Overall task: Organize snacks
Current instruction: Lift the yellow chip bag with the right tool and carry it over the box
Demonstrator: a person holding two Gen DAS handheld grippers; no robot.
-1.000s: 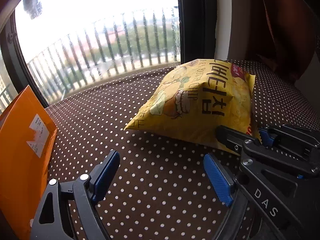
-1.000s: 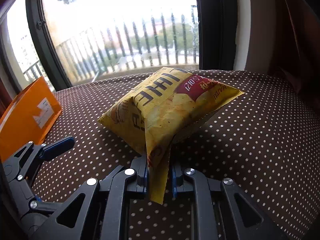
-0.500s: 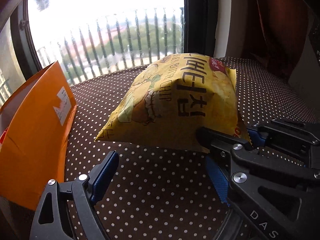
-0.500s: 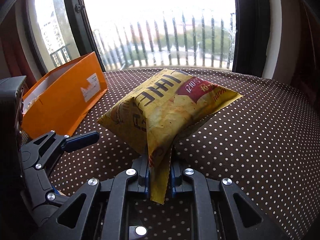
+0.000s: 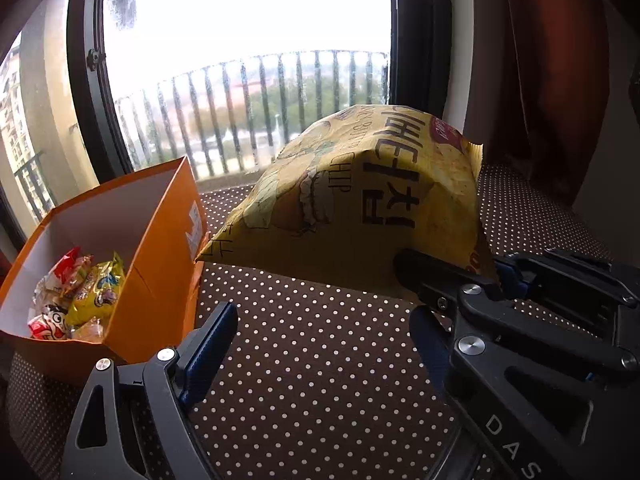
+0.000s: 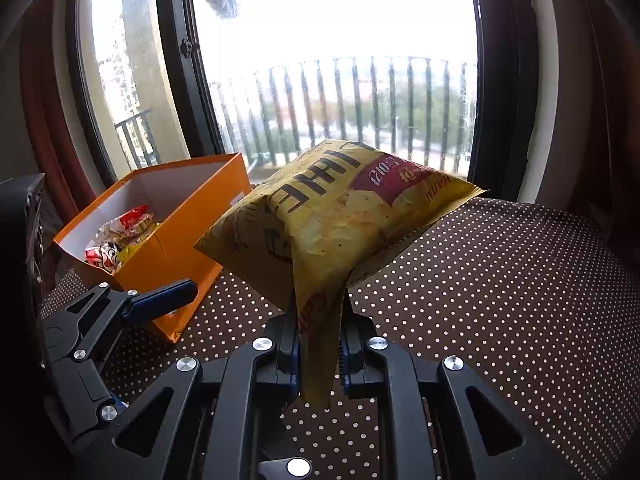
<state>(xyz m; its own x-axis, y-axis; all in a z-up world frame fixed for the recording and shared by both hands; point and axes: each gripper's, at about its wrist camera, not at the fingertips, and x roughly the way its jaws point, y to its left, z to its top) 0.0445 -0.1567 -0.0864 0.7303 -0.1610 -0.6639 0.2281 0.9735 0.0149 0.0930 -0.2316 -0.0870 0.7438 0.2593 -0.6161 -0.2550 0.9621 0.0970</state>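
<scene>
Above dotted cloth (image 6: 500,280), chip bag (image 6: 332,216) in right claw (image 6: 318,344)

The orange box (image 6: 188,216) stands open-topped at the left, its floor partly filled with small snack packets (image 6: 120,240). The raised chip bag (image 6: 340,216) hangs just beside its near wall. Right of the bag the dotted worktop (image 6: 500,280) lies bare up to the window (image 6: 340,60).

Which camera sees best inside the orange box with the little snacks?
The left wrist view. It looks down into the open orange cardboard box, showing the small red and yellow wrapped snacks on its white floor. The right wrist view shows the box farther off, its snacks partly hidden by the wall.
</scene>
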